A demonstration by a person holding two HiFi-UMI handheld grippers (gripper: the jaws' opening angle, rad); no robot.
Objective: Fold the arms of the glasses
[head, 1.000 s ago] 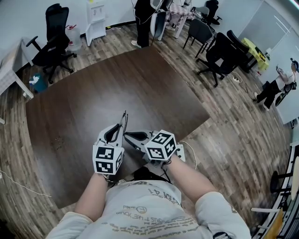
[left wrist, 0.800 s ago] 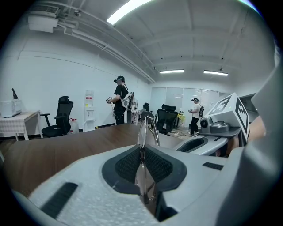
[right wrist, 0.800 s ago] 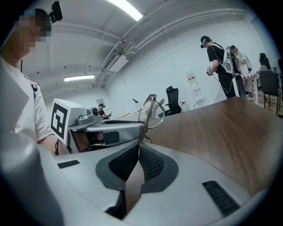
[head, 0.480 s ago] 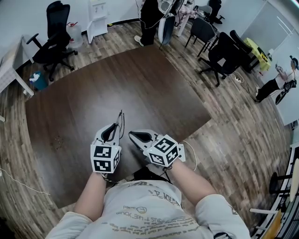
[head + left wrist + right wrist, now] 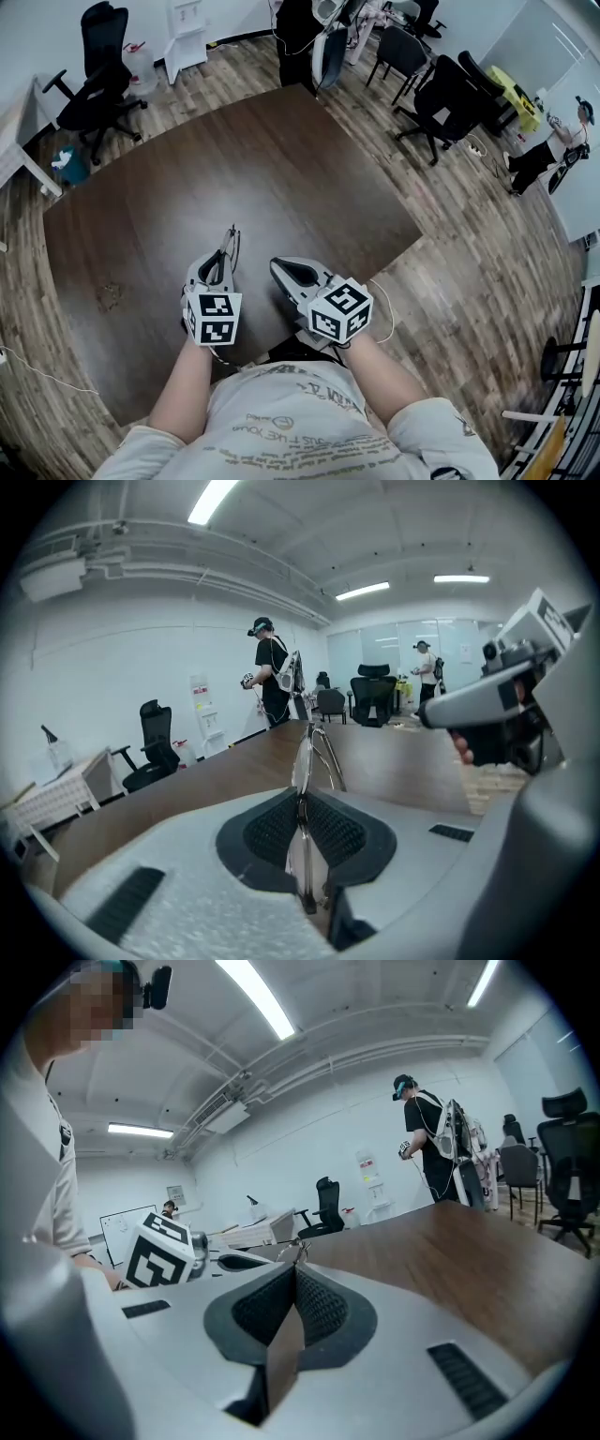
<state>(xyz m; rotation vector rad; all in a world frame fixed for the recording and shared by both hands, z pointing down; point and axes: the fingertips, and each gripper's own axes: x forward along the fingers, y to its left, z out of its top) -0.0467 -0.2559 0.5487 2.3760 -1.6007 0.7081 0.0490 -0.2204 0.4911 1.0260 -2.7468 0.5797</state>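
1. one pair of fingers does the holding: the left gripper (image 5: 302, 803) is clamped on the thin wire glasses (image 5: 315, 754), which jut forward above the counter (image 5: 234, 159).
2. the right gripper (image 5: 292, 1283) has its fingers pressed together on nothing, near the left one and clear of the frame.
3. whether either arm is folded yet i cannot tell, since the frame shows edge-on.
4. to fold well, hold the left grip firm, set the right tip against one arm near its end, and sweep it gently inward.

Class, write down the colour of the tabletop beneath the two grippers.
Dark brown tabletop, seen best in the head view.
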